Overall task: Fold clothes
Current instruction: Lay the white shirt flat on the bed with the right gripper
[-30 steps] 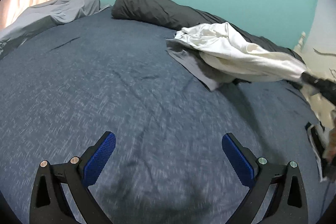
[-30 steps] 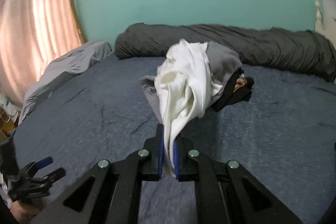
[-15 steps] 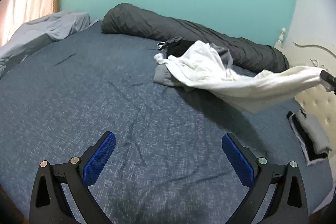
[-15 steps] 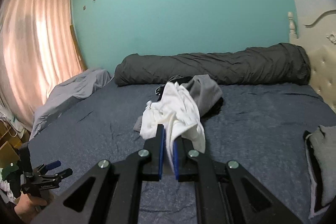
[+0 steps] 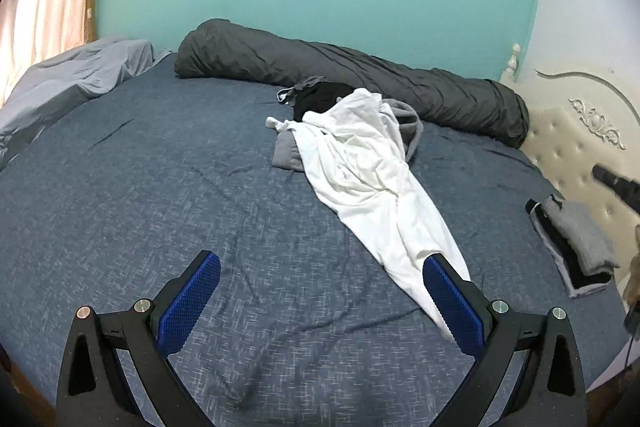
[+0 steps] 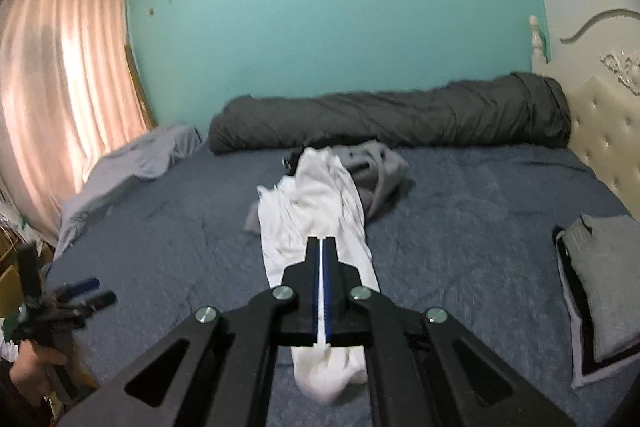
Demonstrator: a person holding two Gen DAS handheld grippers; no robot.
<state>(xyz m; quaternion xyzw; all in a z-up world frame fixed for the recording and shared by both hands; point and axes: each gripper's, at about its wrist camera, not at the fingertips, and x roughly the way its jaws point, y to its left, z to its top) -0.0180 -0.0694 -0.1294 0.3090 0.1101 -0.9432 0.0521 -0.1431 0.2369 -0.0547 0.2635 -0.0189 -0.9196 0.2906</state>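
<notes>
A white garment (image 5: 360,167) lies stretched along the blue bed sheet (image 5: 160,187), running from a pile toward me. The pile holds a grey garment (image 6: 380,167) and a black garment (image 5: 320,99). My left gripper (image 5: 320,291) is open and empty above the sheet, its right finger just over the white garment's near end. My right gripper (image 6: 321,241) hovers over the white garment (image 6: 316,211). Its jaws are closing to shut, pads together, with only a white sliver of the cloth below showing between them. In the left wrist view the right gripper (image 5: 616,183) is apart from the cloth.
A folded grey and black stack (image 5: 576,247) sits near the bed's right edge by the cream headboard (image 5: 568,131). A rolled dark grey duvet (image 5: 360,83) lies along the far side. A light grey sheet (image 5: 80,75) is bunched at the left beside a pink curtain (image 6: 60,87).
The white garment hung taut from my right gripper; now it lies flat on the bed, out of the jaws. Both grippers have pulled back and up from the pile.
</notes>
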